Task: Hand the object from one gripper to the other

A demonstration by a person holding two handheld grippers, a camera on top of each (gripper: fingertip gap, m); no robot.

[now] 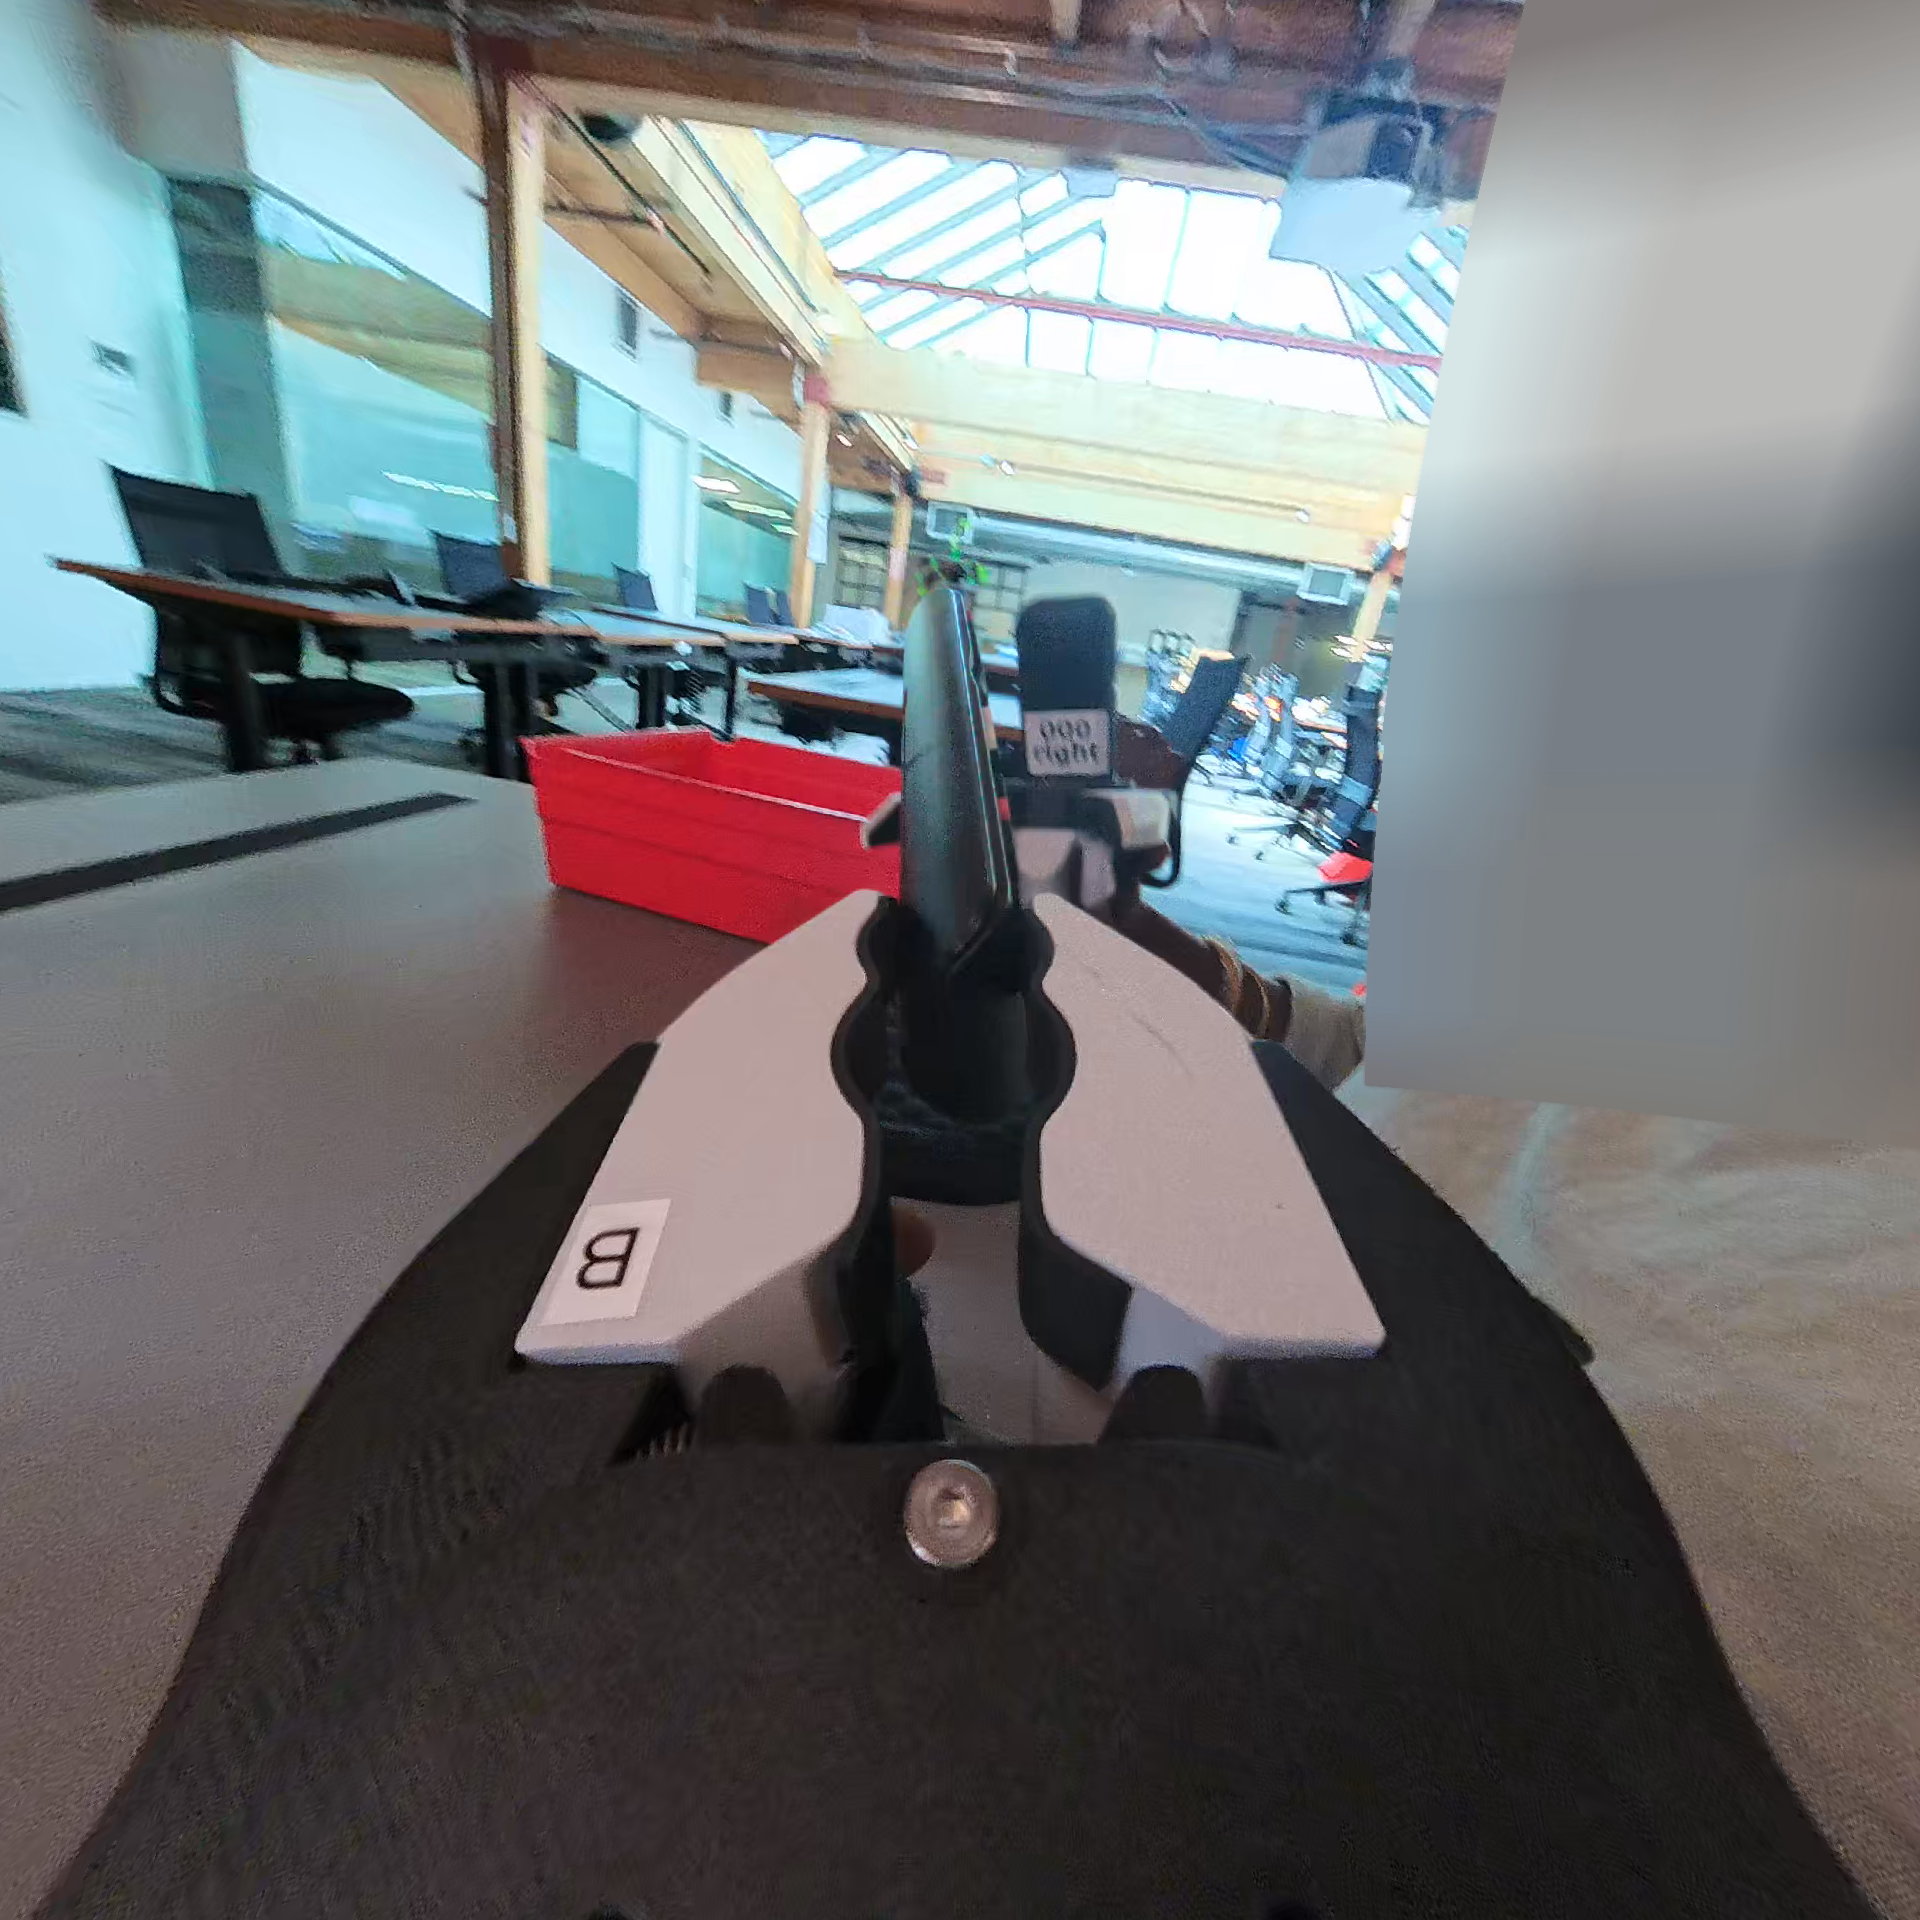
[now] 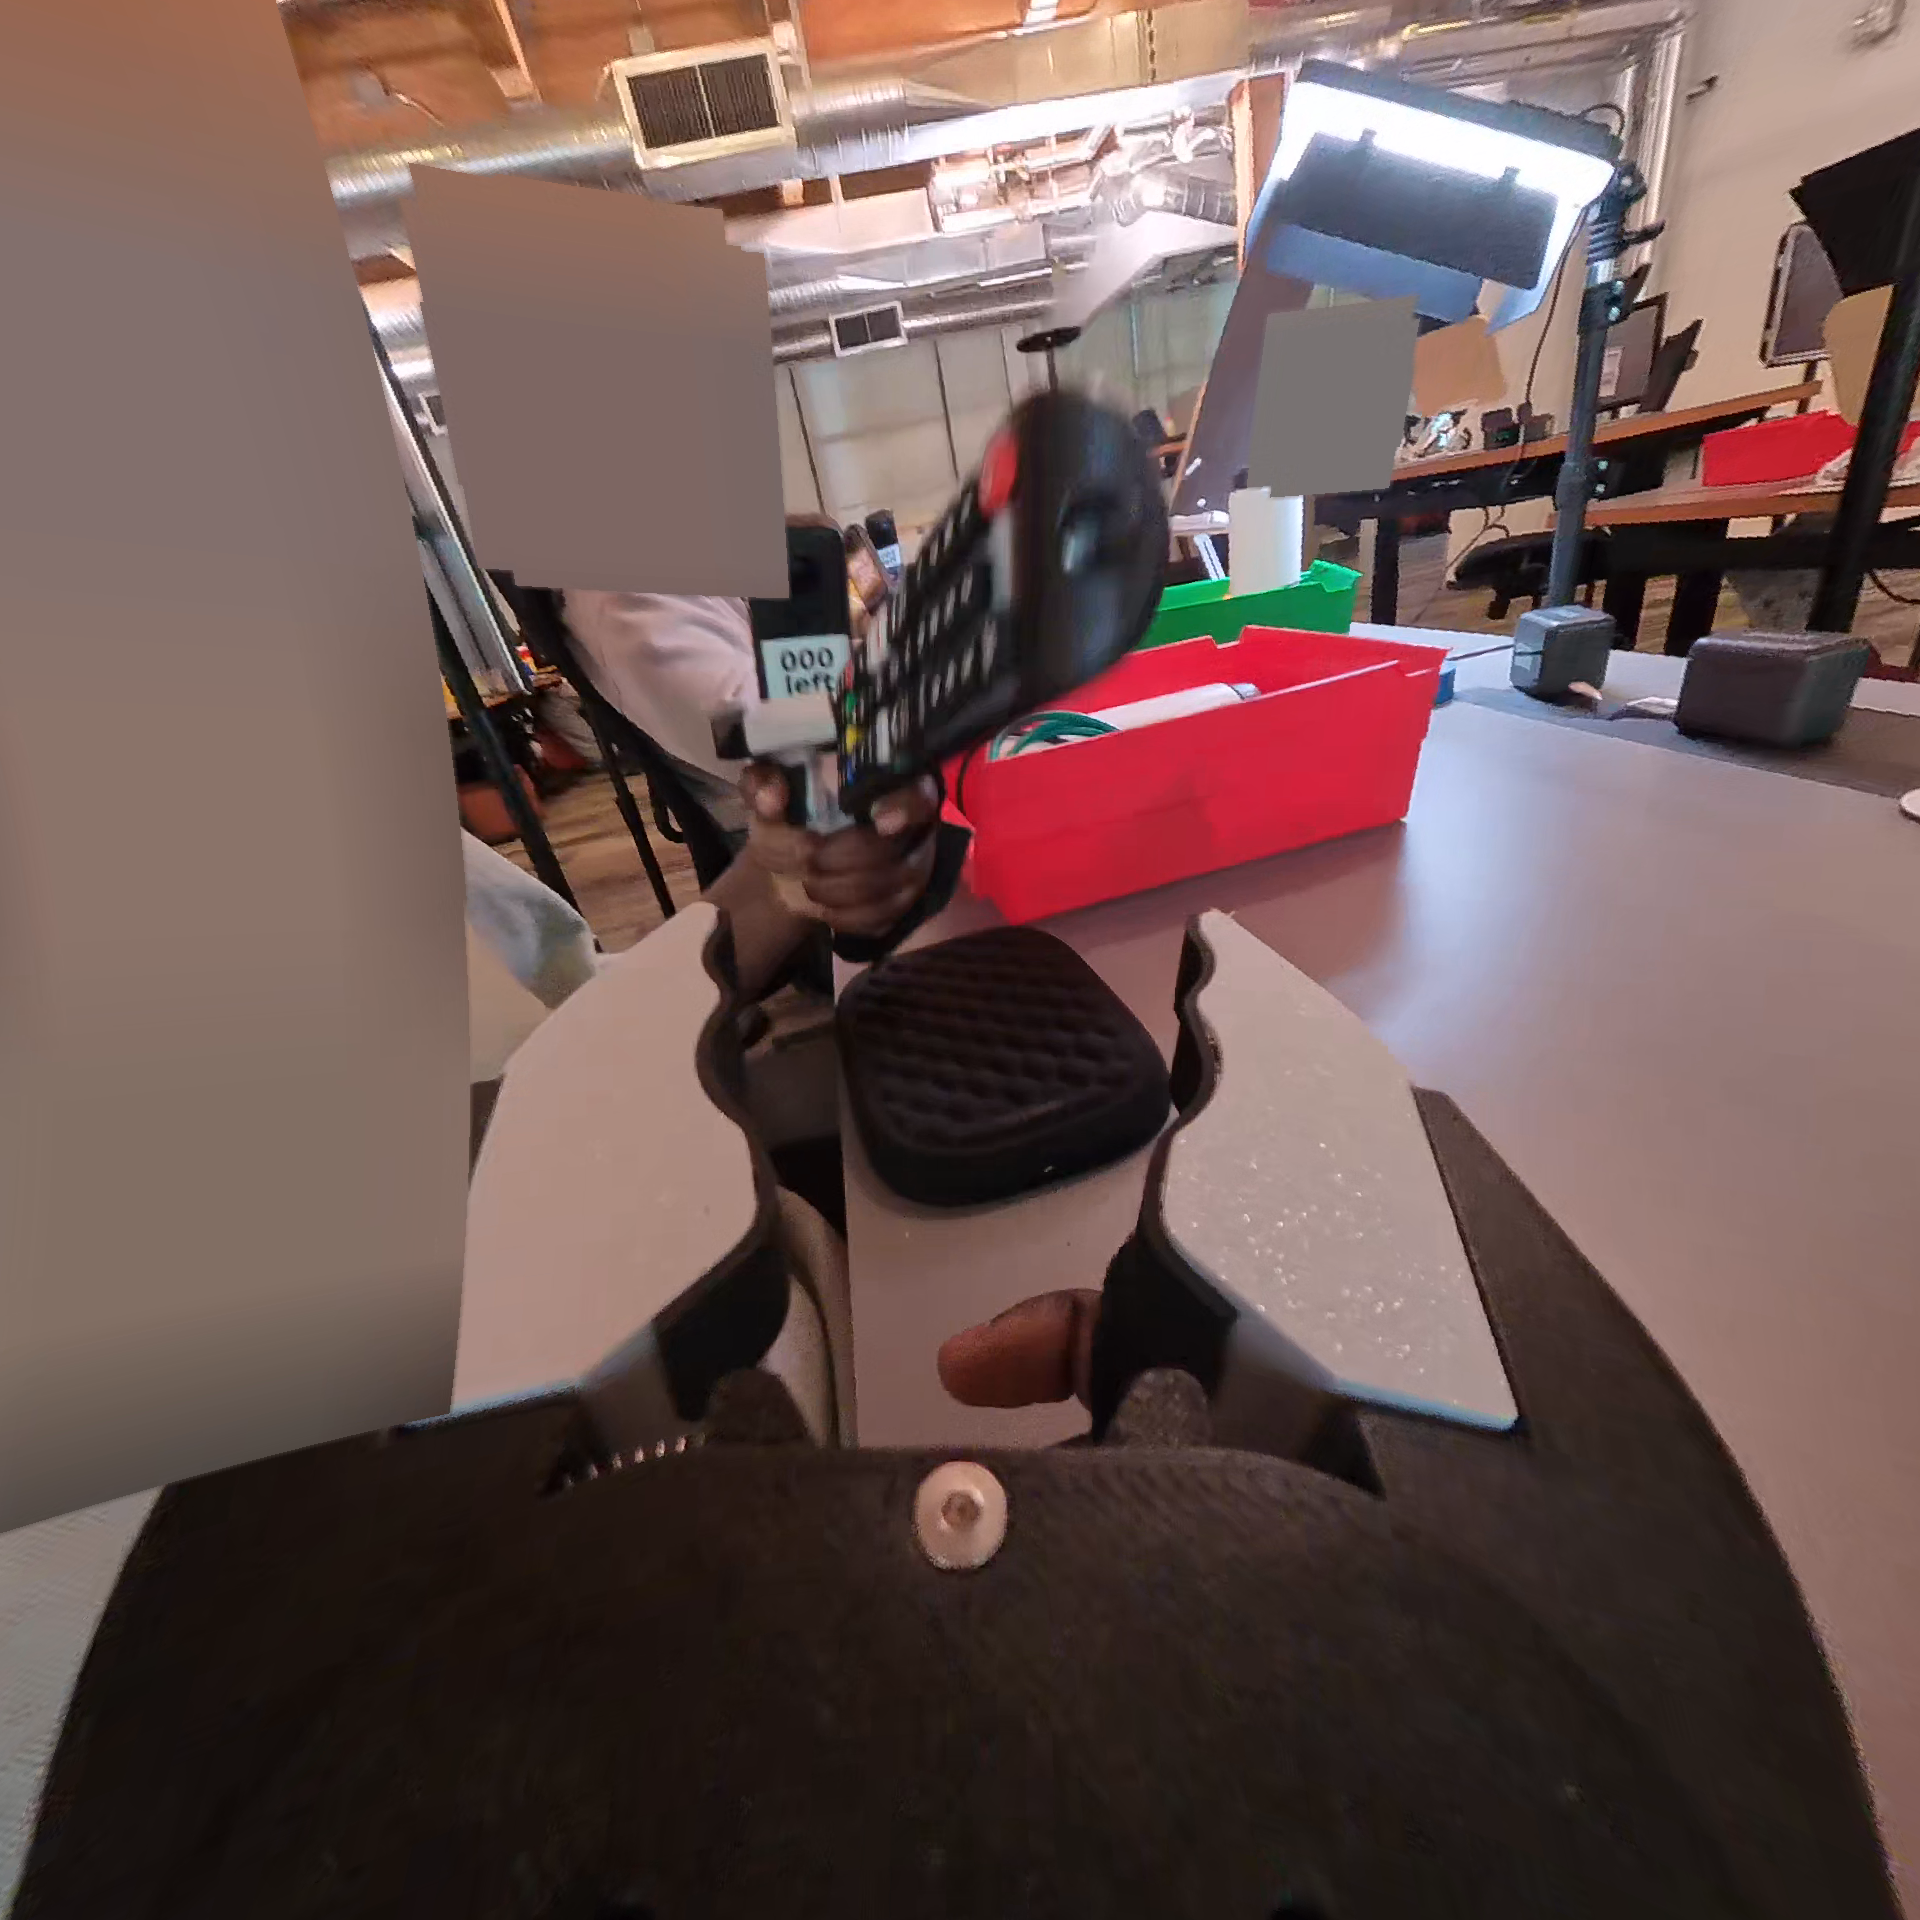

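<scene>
My left hand-held gripper [image 1: 951, 935] pinches the remote [image 1: 951, 769] low, so it may pivot out before my gaping, empty right hand-held gripper [image 2: 951, 956] clamps.

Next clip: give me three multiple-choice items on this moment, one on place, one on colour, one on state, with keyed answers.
1. Where is the remote?
A. in the bin
B. in the left gripper
C. on the table

2. What colour is the nearest bin?
A. red
B. blue
C. yellow

3. How is the right gripper?
A. shut on the remote
B. shut, empty
C. open, empty

Key:
1 B: the left gripper clamps the remote at its lower end, held up in the air.
2 A: the bin on the table is red.
3 C: the right gripper has its fingers apart with nothing between them.
</scene>
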